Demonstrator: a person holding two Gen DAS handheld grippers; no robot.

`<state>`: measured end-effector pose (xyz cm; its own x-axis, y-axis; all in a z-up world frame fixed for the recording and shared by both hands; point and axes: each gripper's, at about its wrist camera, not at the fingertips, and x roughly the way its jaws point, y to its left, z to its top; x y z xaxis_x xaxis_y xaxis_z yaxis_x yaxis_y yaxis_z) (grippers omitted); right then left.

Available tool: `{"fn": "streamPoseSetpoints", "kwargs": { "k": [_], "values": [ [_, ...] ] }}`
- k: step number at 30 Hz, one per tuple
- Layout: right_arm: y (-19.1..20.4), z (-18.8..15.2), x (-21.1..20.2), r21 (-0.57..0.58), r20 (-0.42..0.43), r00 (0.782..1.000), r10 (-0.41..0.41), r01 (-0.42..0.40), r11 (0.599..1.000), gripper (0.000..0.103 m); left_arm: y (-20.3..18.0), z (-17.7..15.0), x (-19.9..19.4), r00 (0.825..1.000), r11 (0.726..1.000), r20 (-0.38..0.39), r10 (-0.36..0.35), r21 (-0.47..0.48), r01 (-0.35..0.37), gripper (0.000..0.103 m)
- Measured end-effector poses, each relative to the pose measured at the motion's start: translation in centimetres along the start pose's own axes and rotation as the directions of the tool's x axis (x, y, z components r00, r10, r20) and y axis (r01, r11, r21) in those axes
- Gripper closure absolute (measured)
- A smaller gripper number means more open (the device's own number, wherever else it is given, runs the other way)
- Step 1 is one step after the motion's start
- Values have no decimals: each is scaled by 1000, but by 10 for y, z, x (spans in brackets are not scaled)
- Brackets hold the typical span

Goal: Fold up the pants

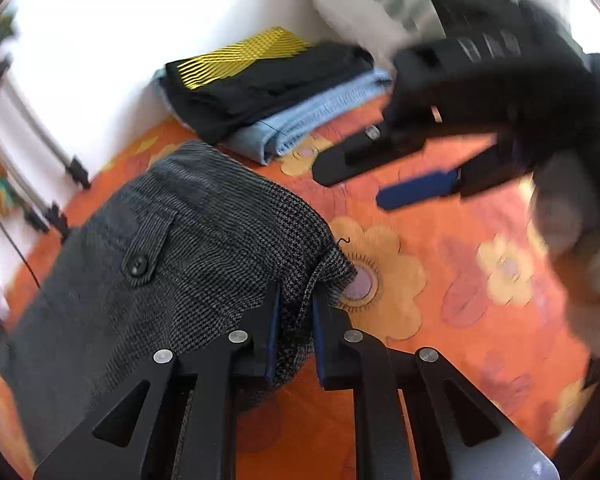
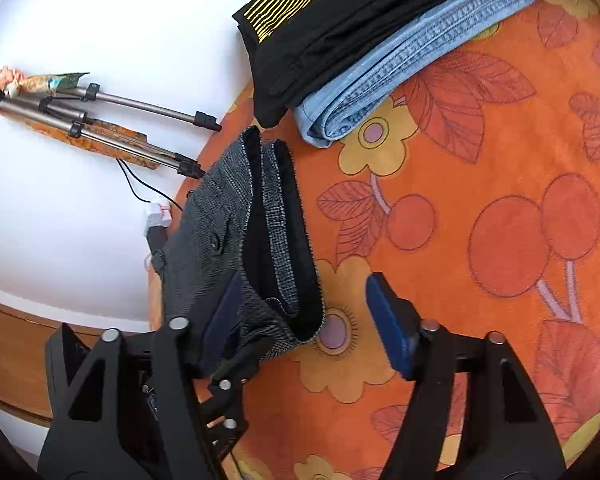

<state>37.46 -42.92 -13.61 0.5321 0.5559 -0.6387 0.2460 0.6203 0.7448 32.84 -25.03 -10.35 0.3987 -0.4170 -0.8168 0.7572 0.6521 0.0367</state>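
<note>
Grey checked pants (image 1: 172,248) lie folded on the orange flowered cloth (image 1: 440,280), with a buttoned pocket flap facing up. My left gripper (image 1: 296,308) is shut on the pants' near corner. My right gripper (image 2: 304,304) is open, its jaws wide apart; it hovers over the pants (image 2: 236,240) with the folded hem between the fingers and touches nothing. The right gripper also shows in the left wrist view (image 1: 360,180), blurred, above the cloth to the right of the pants.
A folded stack lies behind: a black garment with yellow stripes (image 2: 340,12) on light blue jeans (image 2: 412,64). A tripod (image 2: 112,120) and a white charger with cable (image 2: 156,216) lie on the white floor at the left. A wooden edge (image 2: 40,340) runs along the lower left.
</note>
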Motion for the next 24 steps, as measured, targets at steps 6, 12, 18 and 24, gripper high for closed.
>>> {"fn": "streamPoseSetpoints", "kwargs": {
  "k": [6, 12, 18, 24],
  "values": [
    [20, -4, 14, -32, -29, 999, 41, -42, 999, 26, 6, -2, -8, 999, 998, 23, -45, -40, 45, 91],
    [33, -13, 38, -40, -86, 996, 24, -28, 999, 26, 19, -3, -14, 994, 988, 56, -98, -112, 104, 91],
    [25, -16, 58, 45, -109, 992, 67, -62, 997, 35, 16, -4, -18, 994, 991, 49, -97, -92, 101, 89],
    [24, -15, 65, 66, -86, 993, 86, -81, 995, 65, 27, -12, -39, 996, 990, 28, -83, -113, 86, 55]
  ]
}}
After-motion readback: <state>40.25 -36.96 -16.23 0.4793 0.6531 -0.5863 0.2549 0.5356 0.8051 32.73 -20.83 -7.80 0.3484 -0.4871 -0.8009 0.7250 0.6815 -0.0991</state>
